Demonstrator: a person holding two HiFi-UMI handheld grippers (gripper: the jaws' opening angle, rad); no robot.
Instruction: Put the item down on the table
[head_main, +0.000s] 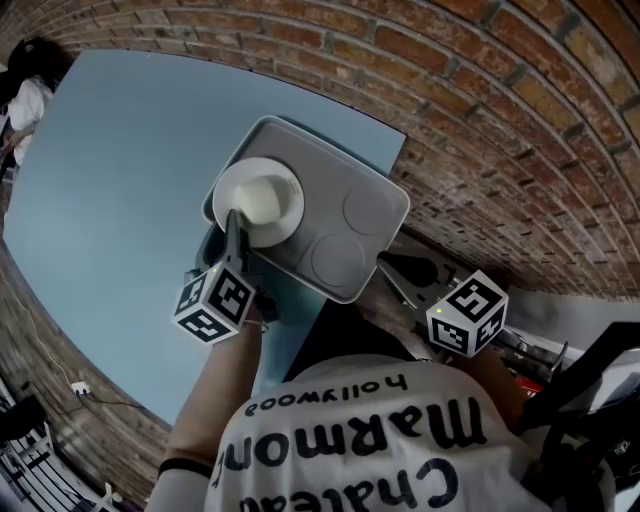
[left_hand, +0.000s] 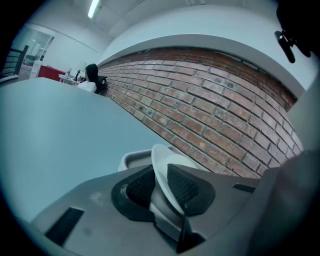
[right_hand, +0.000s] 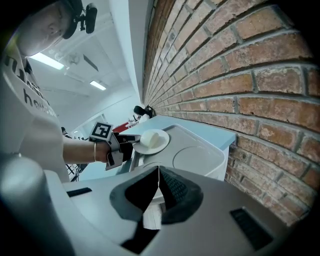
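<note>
A white plate (head_main: 262, 200) carrying a pale rounded lump sits over the left part of a grey compartment tray (head_main: 372, 215) on the light blue table (head_main: 110, 190). My left gripper (head_main: 234, 224) is shut on the plate's near rim; in the left gripper view the plate (left_hand: 161, 162) stands edge-on between the ribbed pads (left_hand: 186, 186). Whether the plate touches the tray I cannot tell. My right gripper (head_main: 394, 263) hangs off the table's right edge by the wall. Its jaws (right_hand: 158, 181) are shut with nothing in them. From there I see the plate (right_hand: 150, 140) and the left gripper (right_hand: 129, 145).
A brick wall (head_main: 500, 120) runs along the table's far and right side. The tray has two round empty recesses (head_main: 338, 258). A seated person (head_main: 25, 95) is at the table's far left end. A cable (head_main: 85, 392) lies on the floor to the left.
</note>
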